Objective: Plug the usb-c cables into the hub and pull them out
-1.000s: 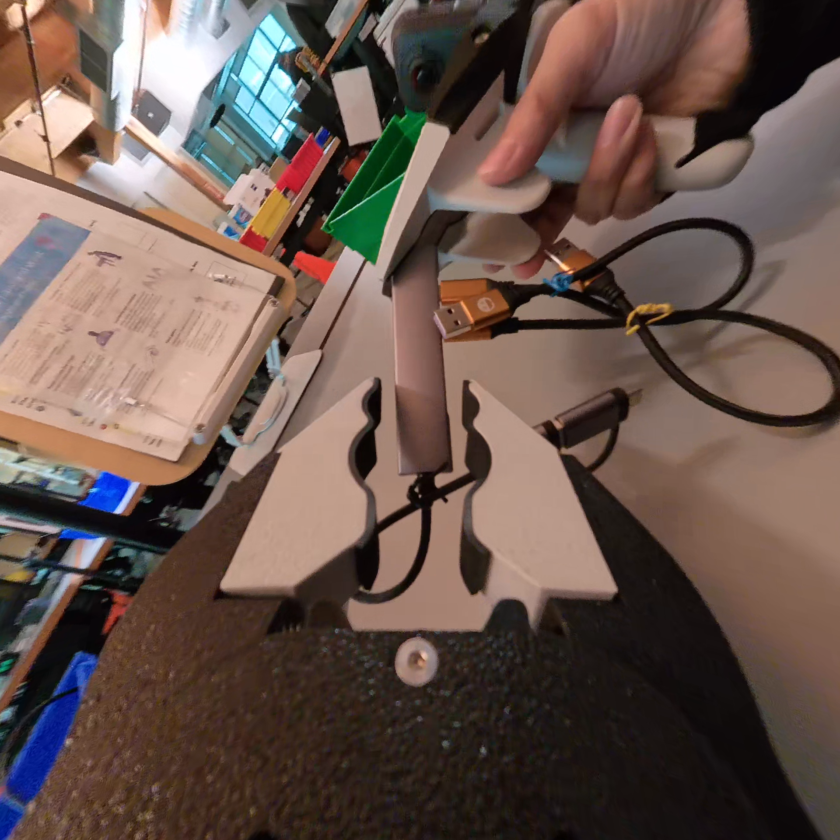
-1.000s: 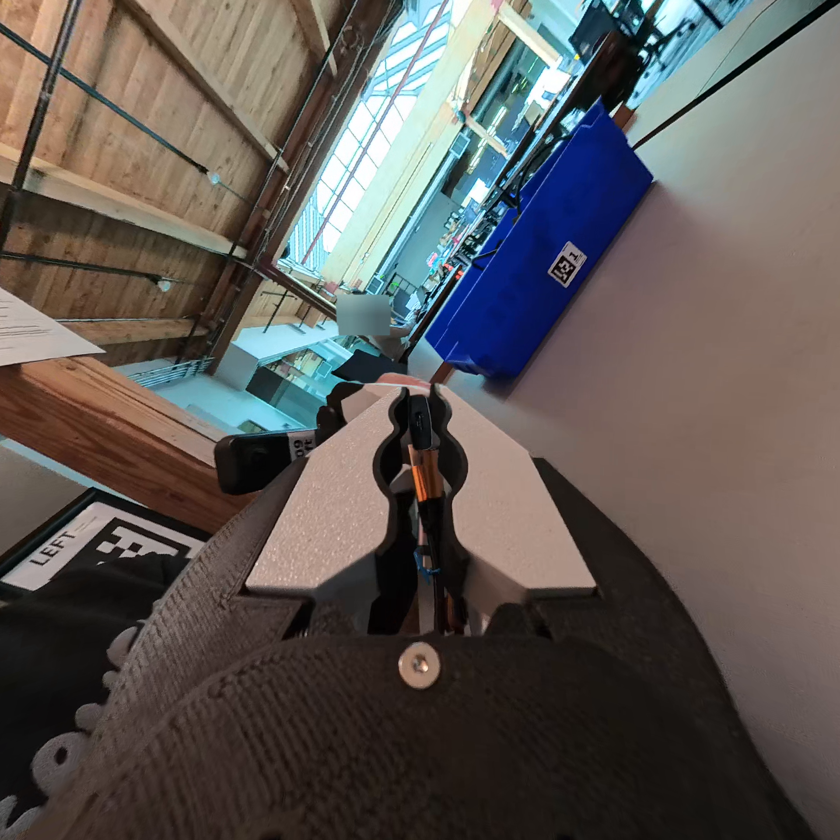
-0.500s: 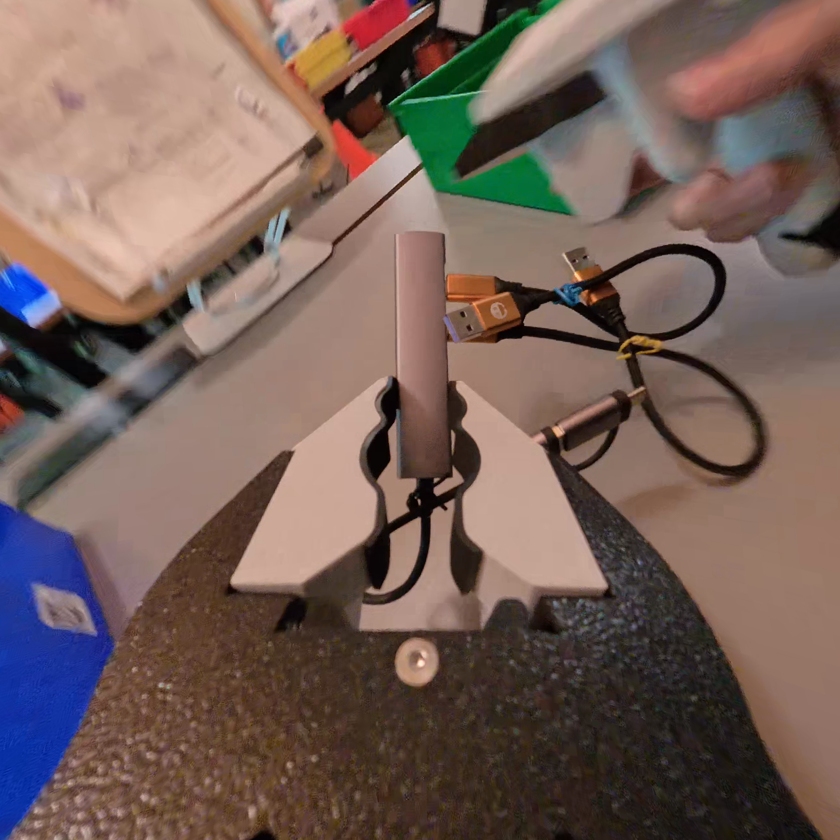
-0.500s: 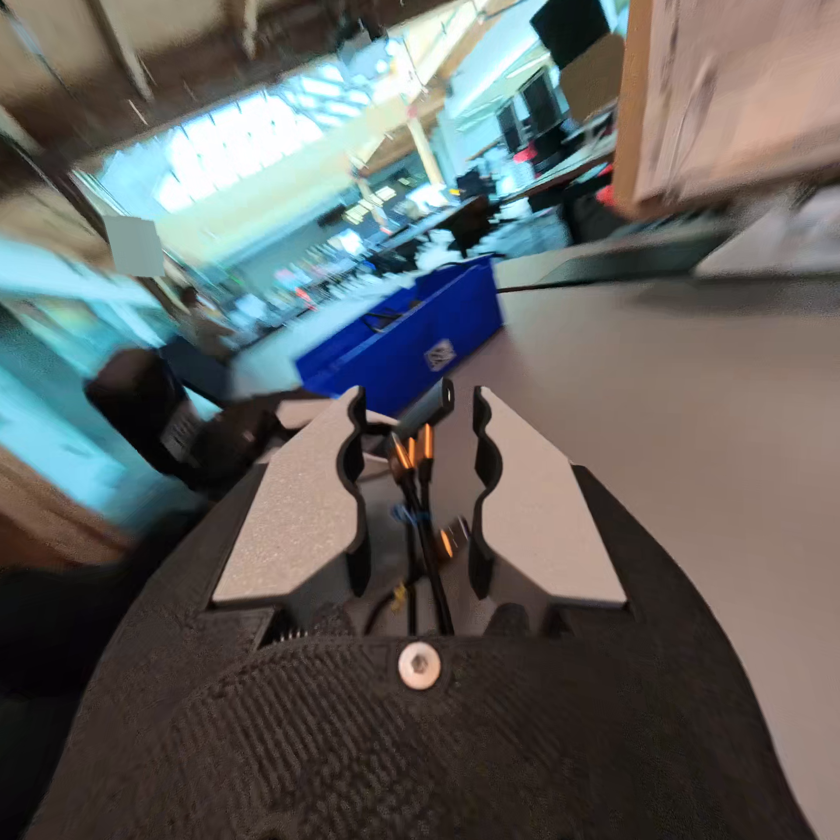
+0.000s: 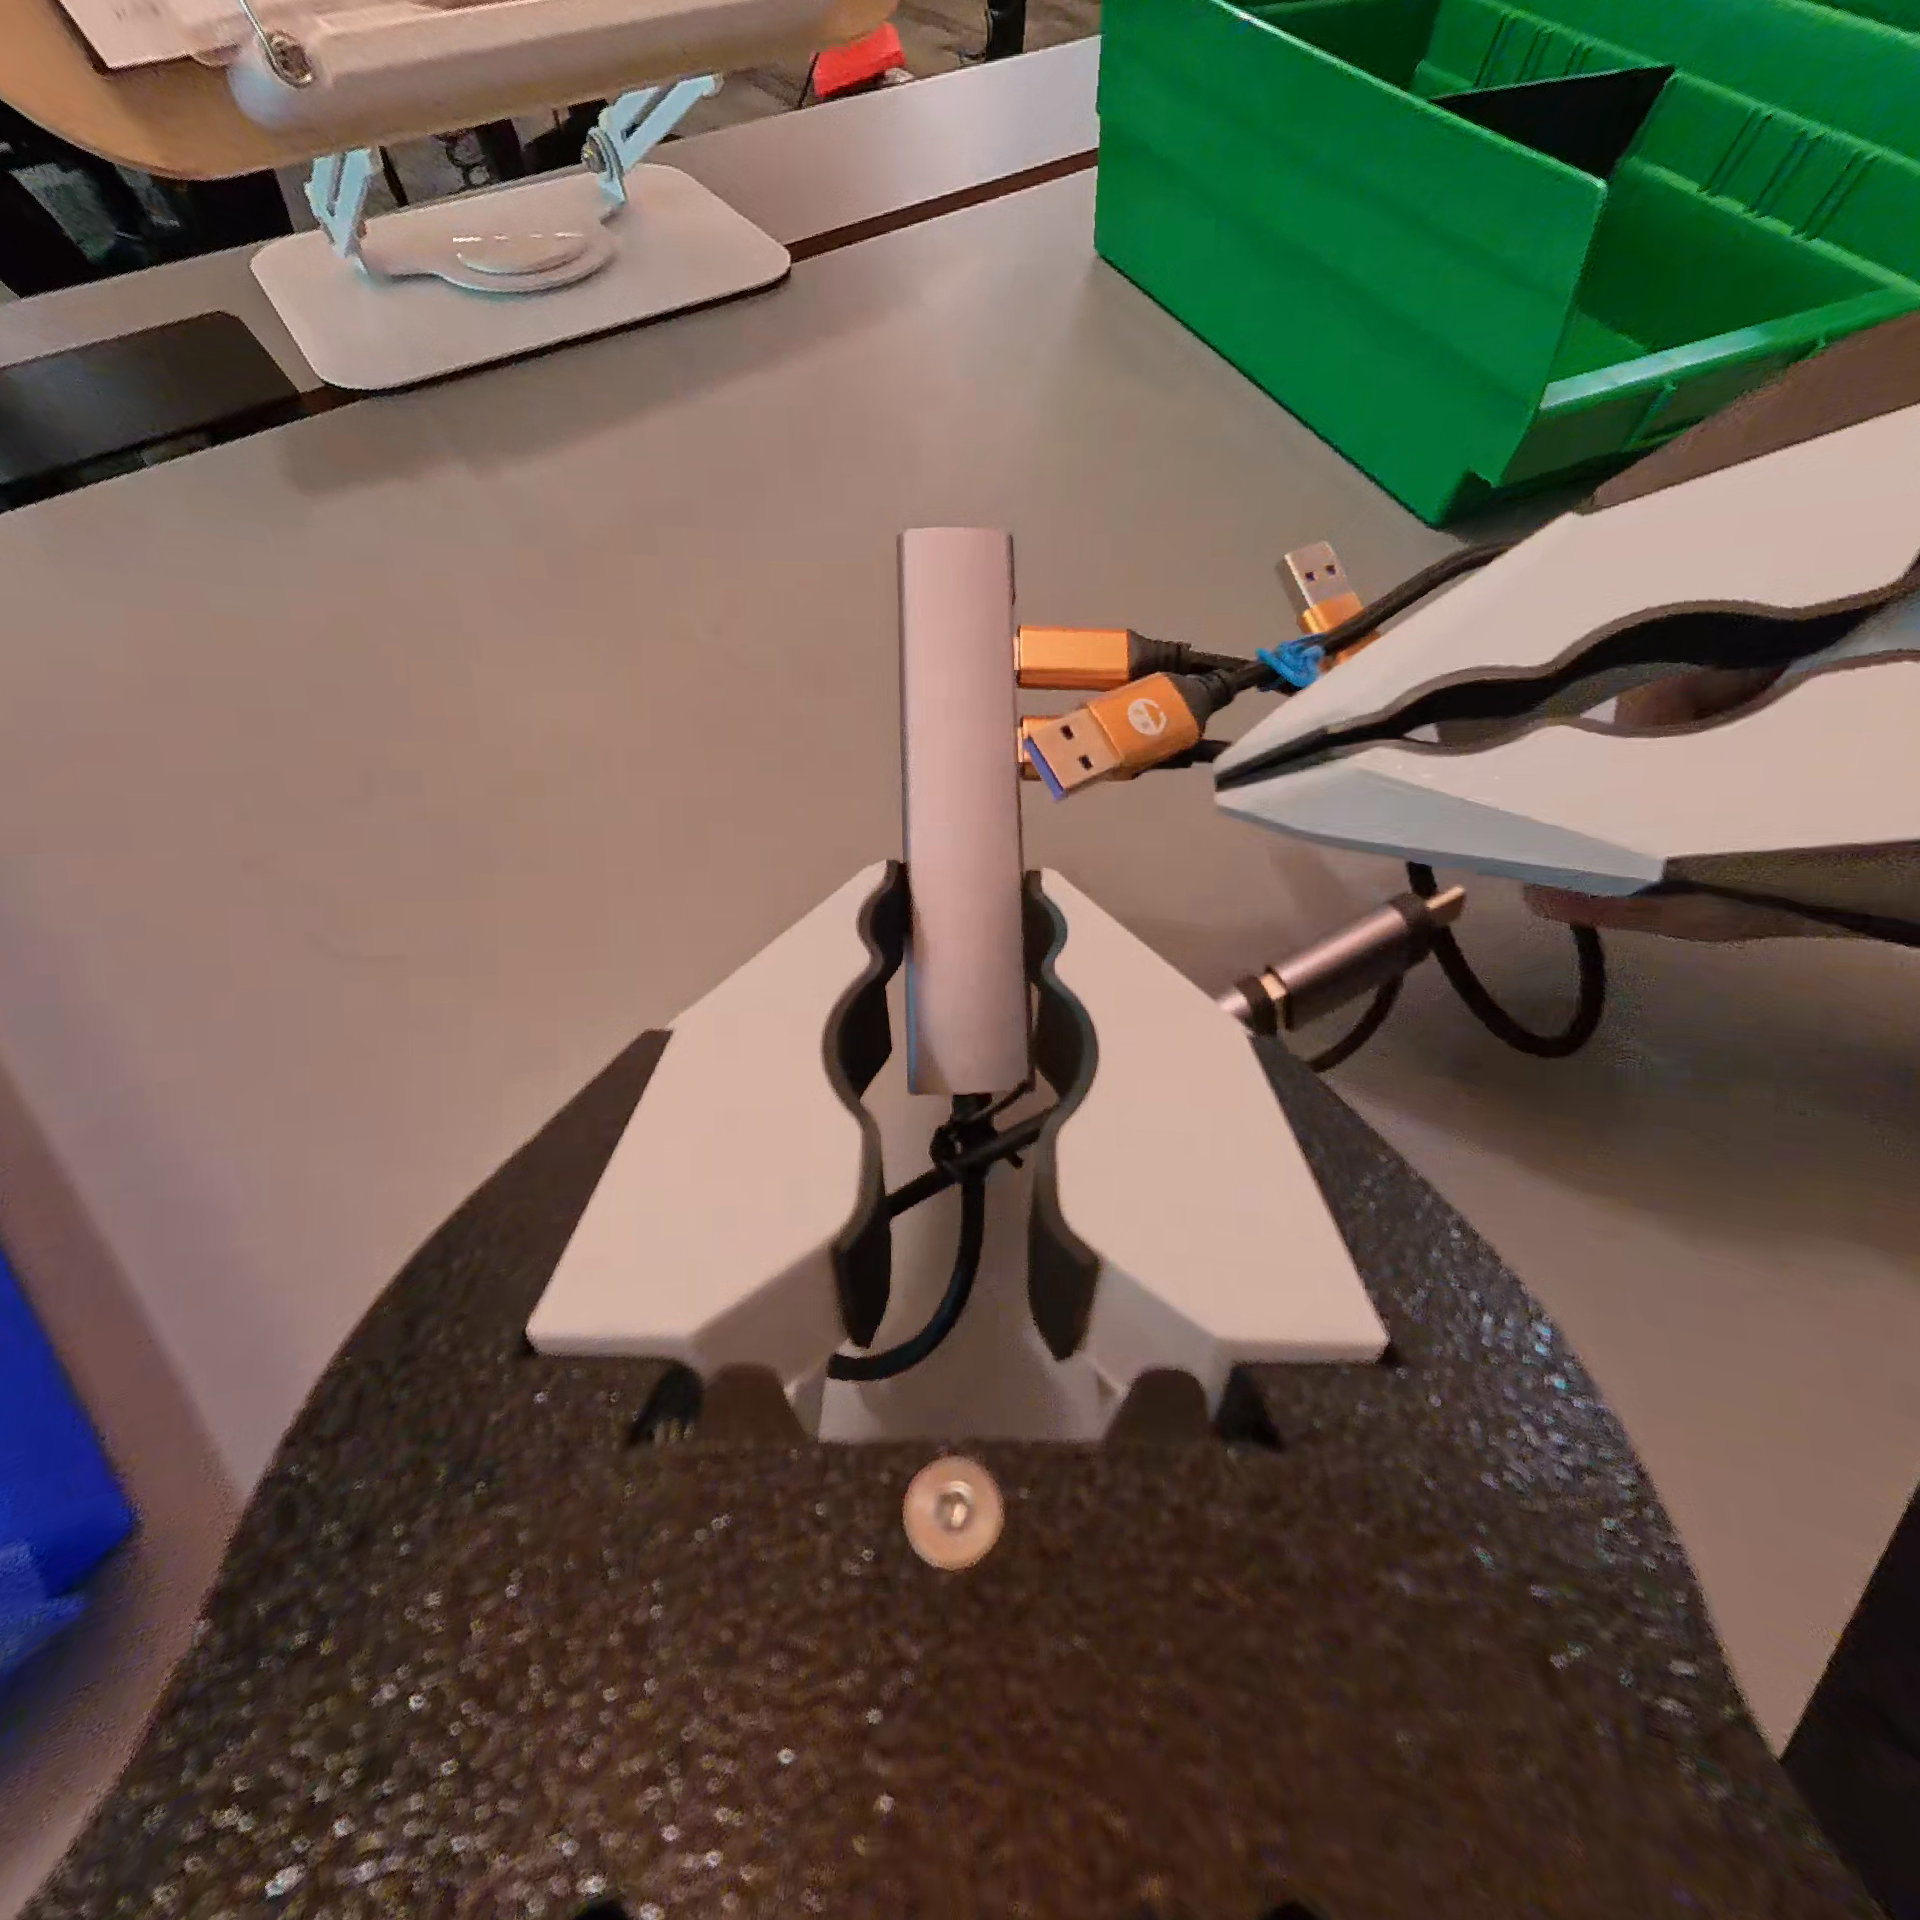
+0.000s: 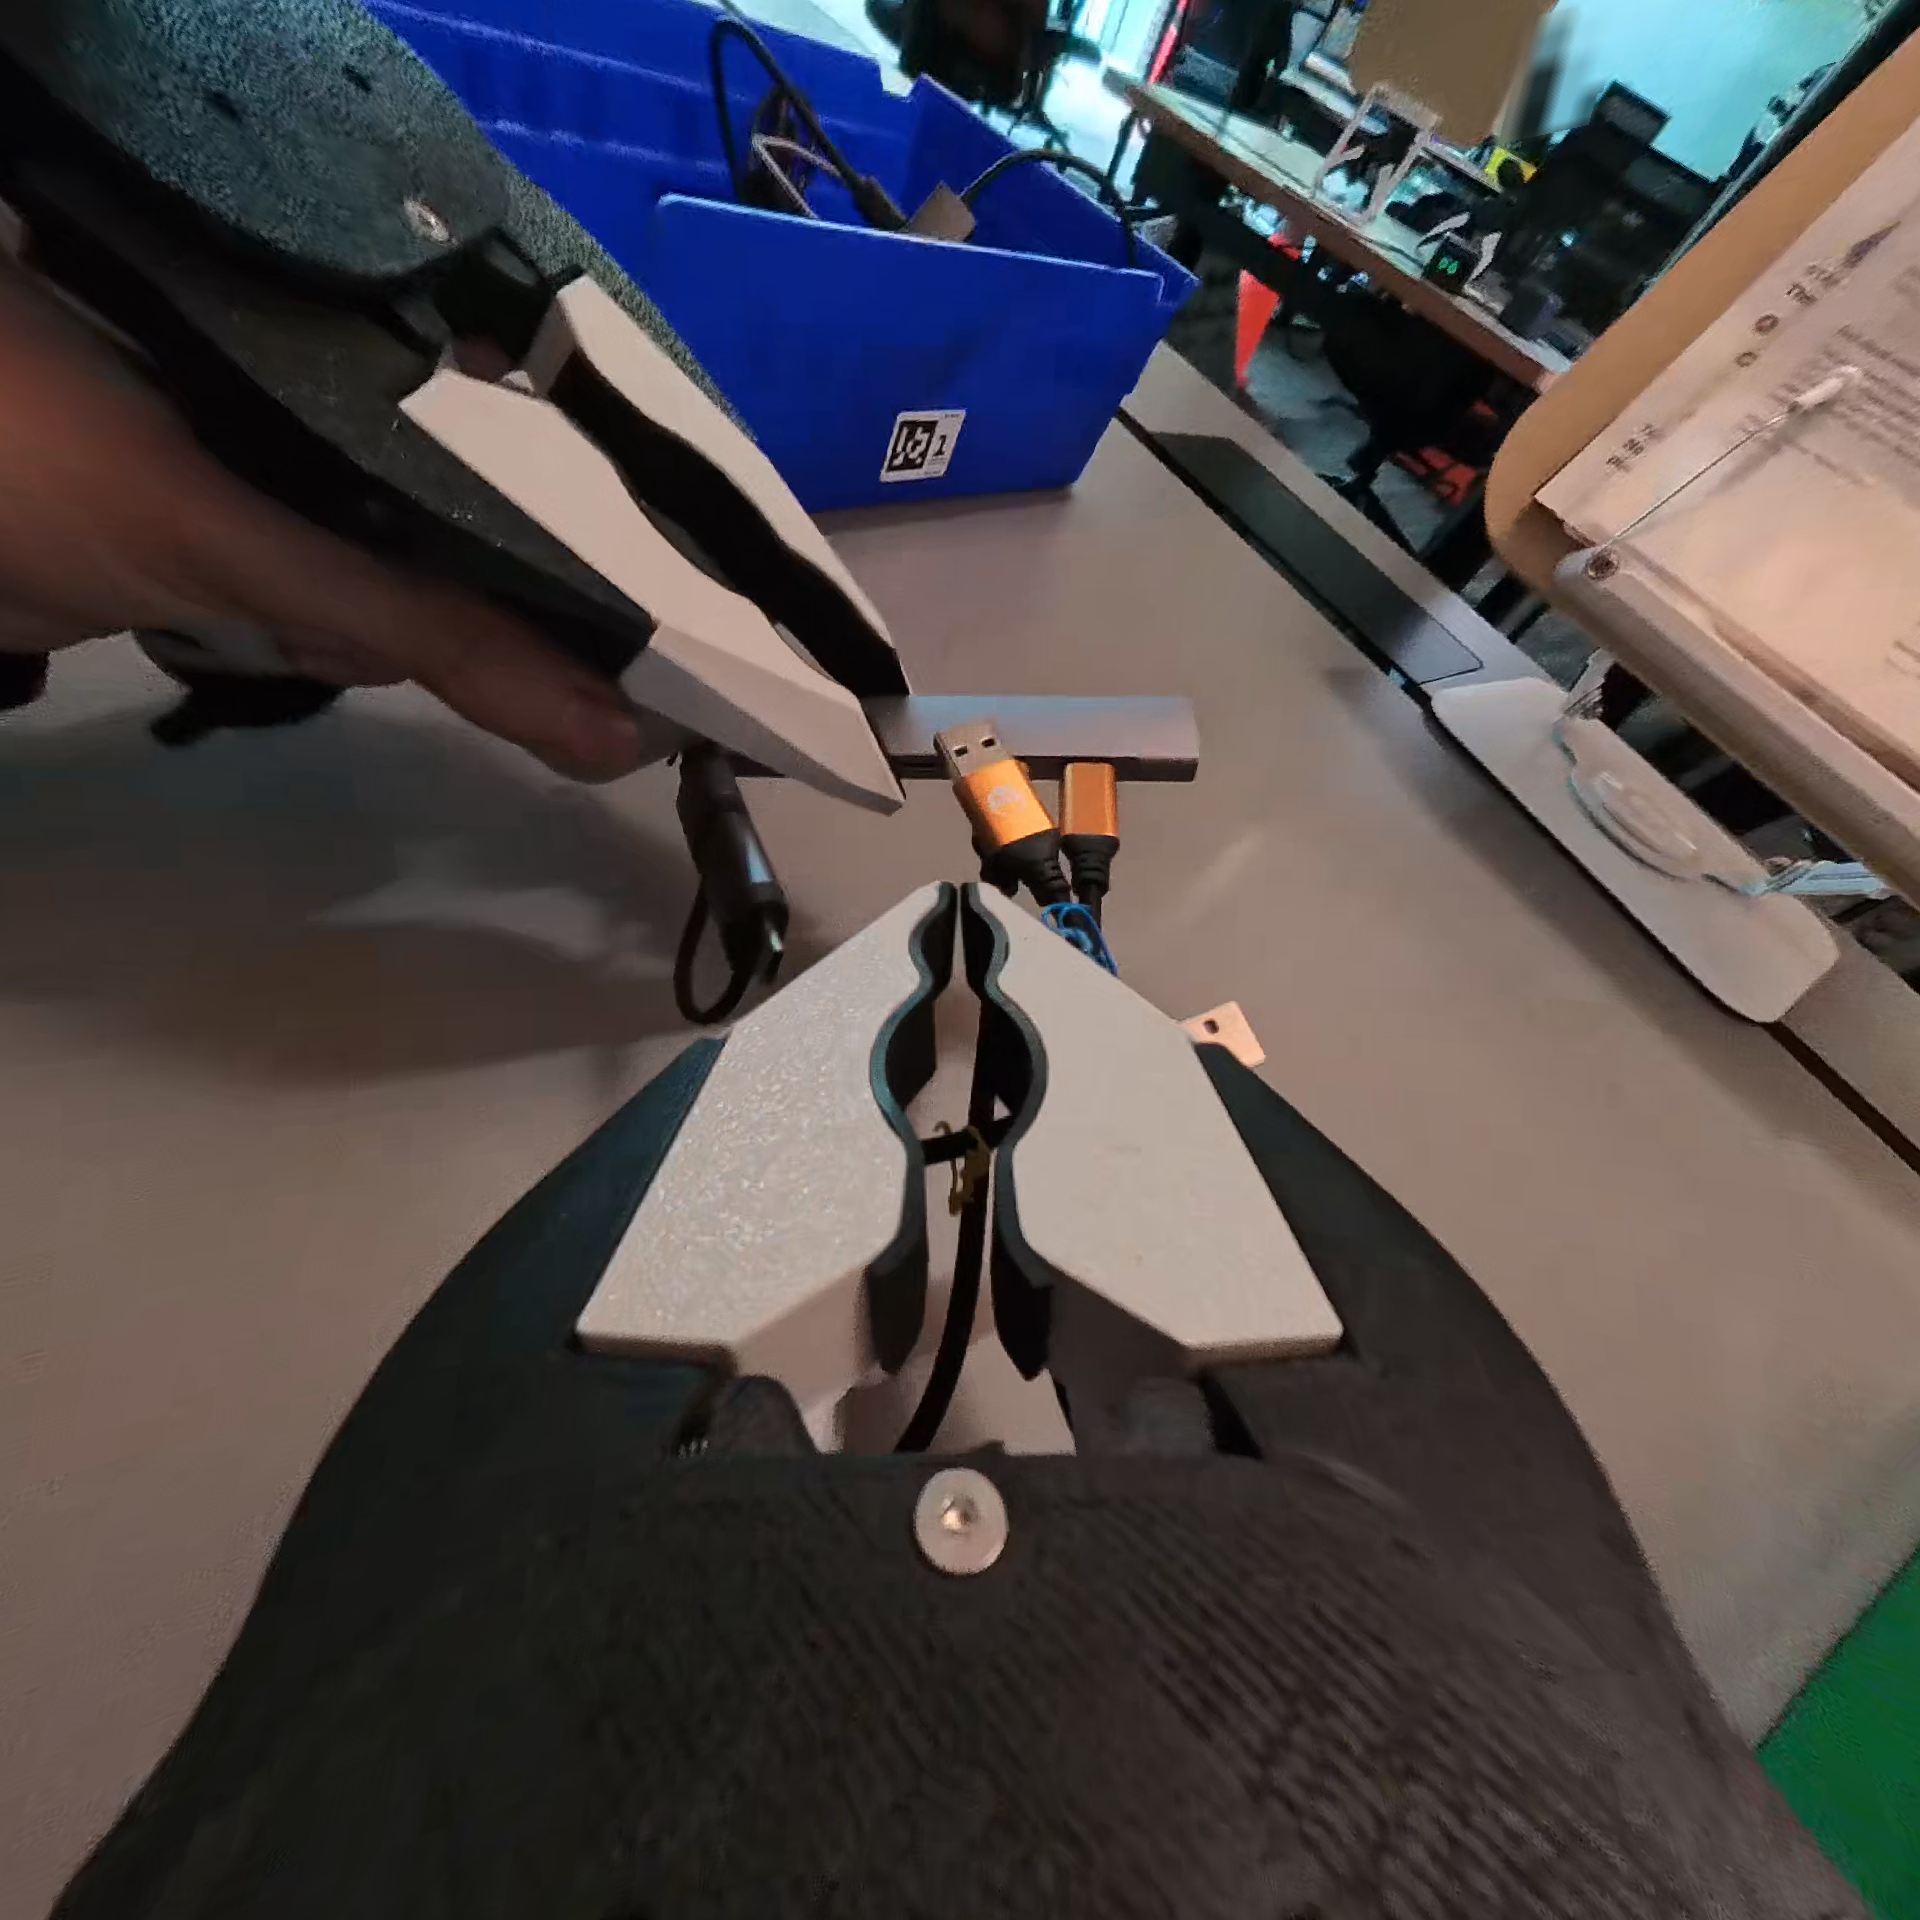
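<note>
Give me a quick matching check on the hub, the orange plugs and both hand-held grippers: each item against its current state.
Items:
1. grey hub
2. upper orange plug
3. lower orange USB-A plug
4. right hand-held gripper

States:
A. shut on the black cable
B. seated in the hub's side
C. clamped in the left hand-held gripper
D. metal tip bare, not inserted

Pairs: 1-C, 2-B, 3-D, 4-A

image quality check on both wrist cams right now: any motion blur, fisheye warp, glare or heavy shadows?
Left wrist view: hub and orange plugs sharp; blue bin at the left edge smeared; table edges bow, typical wide-angle warp. Right wrist view: centre crisp, background desks soft; broad soft shadow on the table under the left hand-held gripper; no harsh glare in either.
</note>
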The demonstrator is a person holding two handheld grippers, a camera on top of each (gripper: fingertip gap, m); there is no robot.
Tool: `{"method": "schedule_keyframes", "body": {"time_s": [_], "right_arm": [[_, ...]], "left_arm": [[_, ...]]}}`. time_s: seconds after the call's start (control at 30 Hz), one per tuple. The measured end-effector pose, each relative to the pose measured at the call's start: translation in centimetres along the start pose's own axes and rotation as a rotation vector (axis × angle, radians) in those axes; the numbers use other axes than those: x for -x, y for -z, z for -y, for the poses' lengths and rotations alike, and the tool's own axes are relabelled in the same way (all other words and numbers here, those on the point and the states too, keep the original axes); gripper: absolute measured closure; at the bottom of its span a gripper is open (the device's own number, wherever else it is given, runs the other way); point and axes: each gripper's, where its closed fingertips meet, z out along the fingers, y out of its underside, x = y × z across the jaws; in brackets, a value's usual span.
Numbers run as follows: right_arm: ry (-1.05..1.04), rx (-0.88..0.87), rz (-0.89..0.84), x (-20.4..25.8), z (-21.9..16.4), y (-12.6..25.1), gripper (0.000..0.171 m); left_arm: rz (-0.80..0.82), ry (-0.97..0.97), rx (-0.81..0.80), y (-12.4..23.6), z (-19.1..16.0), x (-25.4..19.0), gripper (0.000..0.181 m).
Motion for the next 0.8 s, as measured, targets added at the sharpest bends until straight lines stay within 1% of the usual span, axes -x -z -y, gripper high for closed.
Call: {"method": "schedule_keyframes", "body": {"time_s": [0.17, 0.23, 0.27, 0.3, 0.33, 0.4, 0.57, 0.8], "right_arm": [[-0.006, 0.016, 0.006, 0.4, -0.6, -0.5, 0.17], [-0.012, 0.04, 0.003, 0.4, -0.6, -0.4, 0.165], [-0.001, 0.047, -0.027, 0.1, -0.6, -0.3, 0.16], [0.021, 0.071, -0.057, -0.3, -0.8, -0.3, 0.15], [0.05, 0.093, -0.069, -0.3, -1.1, -0.3, 0.15], [0.068, 0.08, -0.051, 0.2, -1.1, -0.7, 0.148], [0.039, 0.005, -0.097, -0.6, -0.6, -0.7, 0.161], [0.053, -0.096, -0.107, -0.9, -0.2, -0.8, 0.163]], "left_arm": [[0.008, 0.001, 0.02, -0.1, -0.5, 0.0, 0.161], [0.022, 0.0, 0.024, -0.2, -0.6, 0.3, 0.161], [0.034, 0.0, 0.019, -0.1, -0.6, 0.5, 0.161], [0.035, 0.004, 0.011, -0.1, -0.5, 0.6, 0.161], [0.029, 0.018, 0.004, 0.0, -0.4, 0.6, 0.161], [0.006, 0.033, -0.012, 0.2, 0.0, 0.4, 0.161], [0.005, 0.029, -0.006, 0.2, 0.0, 0.3, 0.161], [-0.03, 0.086, 0.005, 0.1, -0.2, -0.1, 0.161]]}}
